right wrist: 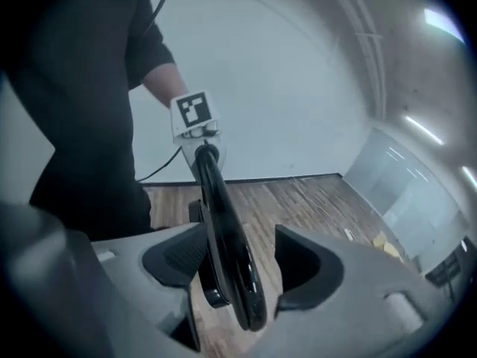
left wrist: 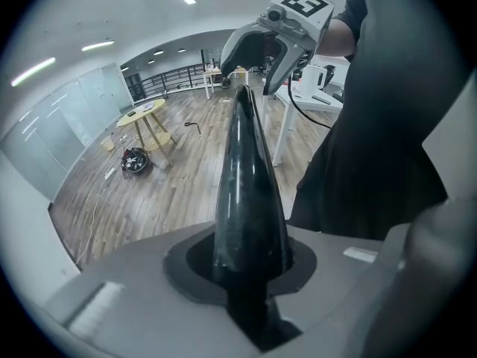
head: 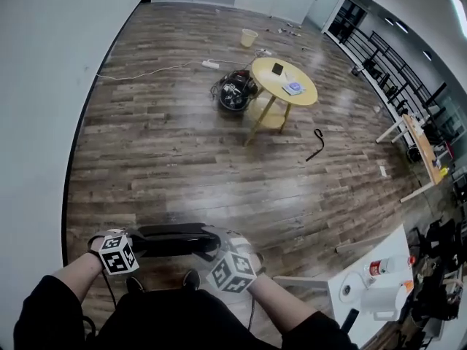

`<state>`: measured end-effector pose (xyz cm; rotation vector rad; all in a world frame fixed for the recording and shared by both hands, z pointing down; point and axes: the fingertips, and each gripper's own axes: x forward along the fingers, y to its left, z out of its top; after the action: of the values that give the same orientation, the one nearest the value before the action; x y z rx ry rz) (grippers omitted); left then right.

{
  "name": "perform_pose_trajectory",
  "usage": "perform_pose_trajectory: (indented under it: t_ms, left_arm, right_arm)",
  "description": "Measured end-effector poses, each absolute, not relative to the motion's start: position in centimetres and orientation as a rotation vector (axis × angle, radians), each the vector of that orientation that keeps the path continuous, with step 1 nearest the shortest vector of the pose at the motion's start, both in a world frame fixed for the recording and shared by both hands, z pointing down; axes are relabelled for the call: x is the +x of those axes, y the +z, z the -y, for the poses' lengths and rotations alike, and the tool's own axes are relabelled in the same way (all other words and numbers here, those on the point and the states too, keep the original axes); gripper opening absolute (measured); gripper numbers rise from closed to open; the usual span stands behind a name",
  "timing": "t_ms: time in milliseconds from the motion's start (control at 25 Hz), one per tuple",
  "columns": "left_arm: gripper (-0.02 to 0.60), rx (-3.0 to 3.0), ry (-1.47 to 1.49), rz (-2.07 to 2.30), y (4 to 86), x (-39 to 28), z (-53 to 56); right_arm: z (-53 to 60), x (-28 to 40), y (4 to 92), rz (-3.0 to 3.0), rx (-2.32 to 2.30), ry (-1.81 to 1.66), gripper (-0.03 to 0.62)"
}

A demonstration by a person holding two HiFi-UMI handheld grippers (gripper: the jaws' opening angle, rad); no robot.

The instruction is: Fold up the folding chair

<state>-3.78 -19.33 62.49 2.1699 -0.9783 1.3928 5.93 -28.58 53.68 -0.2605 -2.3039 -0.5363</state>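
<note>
Wood-plank flooring is spread beneath a yellow table (head: pixel 271 86). Near the person's feet, the folding chair (head: pixel 174 239) (black edge uppermost) is clamped by the left gripper (head: pixel 133 246); the right gripper (right wrist: pixel 238 263) jaws are held apart around it.

Folding chair (head: pixel 174 240) btm behind torso (head: pixel 168 319); stuff on yellow table (head: pixel 268 84) too small.

grippers (head: pixel 140 243) (head: pixel 217 250) 2 | chair (head: pixel 175 238) 1 | yellow table (head: pixel 284 79) 1 | bucket (head: pixel 249 37) maybe 1
</note>
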Motion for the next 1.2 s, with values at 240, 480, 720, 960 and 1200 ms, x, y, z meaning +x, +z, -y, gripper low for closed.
perform_pose_trajectory:
  t_ms: [240,480,720,960,1200]
  left_arm:
    - [0.080,2.143,1.394,0.979,62.6,-3.6,19.0]
    - [0.081,2.129,1.384,0.977,62.8,-3.2,18.8]
    - [0.080,2.136,1.407,0.970,63.0,-2.9,18.6]
    - [0.074,2.143,1.441,0.958,62.8,-3.0,18.7]
    - [0.063,2.148,1.462,0.972,62.8,-3.4,18.9]
  right_arm:
    - [27.8,5.4,58.0,2.029,-0.502,-0.717,0.279]
    - [28.3,6.0,62.8,1.800,-0.579,-0.814,0.226]
    - [28.3,6.7,64.5,1.741,-0.636,-0.809,0.144]
    - [28.2,6.6,64.3,1.741,-0.661,-0.768,0.110]
    - [28.2,6.3,64.2,1.729,-0.683,-0.723,0.072]
